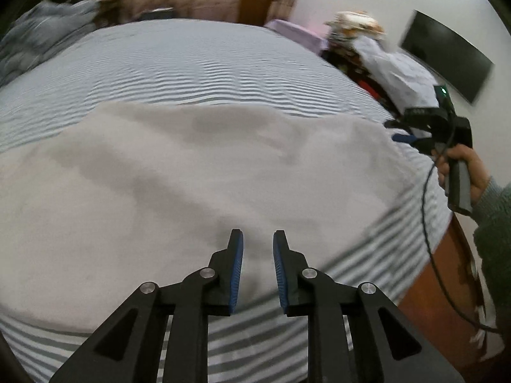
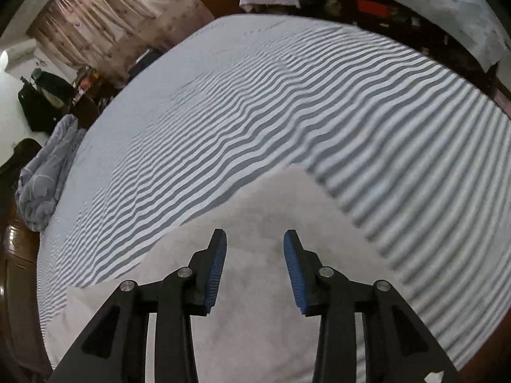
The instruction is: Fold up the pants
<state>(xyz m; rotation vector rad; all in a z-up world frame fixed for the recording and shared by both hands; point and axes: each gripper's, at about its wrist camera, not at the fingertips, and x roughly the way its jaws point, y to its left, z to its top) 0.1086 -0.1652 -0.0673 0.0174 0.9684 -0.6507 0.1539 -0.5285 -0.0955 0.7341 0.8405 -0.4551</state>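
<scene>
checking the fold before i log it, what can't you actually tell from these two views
- Pants: left wrist view, motion blur smooths the pale cloth; legs, waistband and number of layers unreadable.
- Pants' near edge: right wrist view, hidden behind the right gripper and cut by the frame's bottom.
- Clutter beyond the striped bed: blurred, items unidentifiable.
- Left gripper: open, empty; its height above the cloth unclear.

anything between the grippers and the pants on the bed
Nothing visible. The left gripper and right gripper both hang with jaws apart and empty directly over the pale pants, which lie spread on the striped bed.
</scene>
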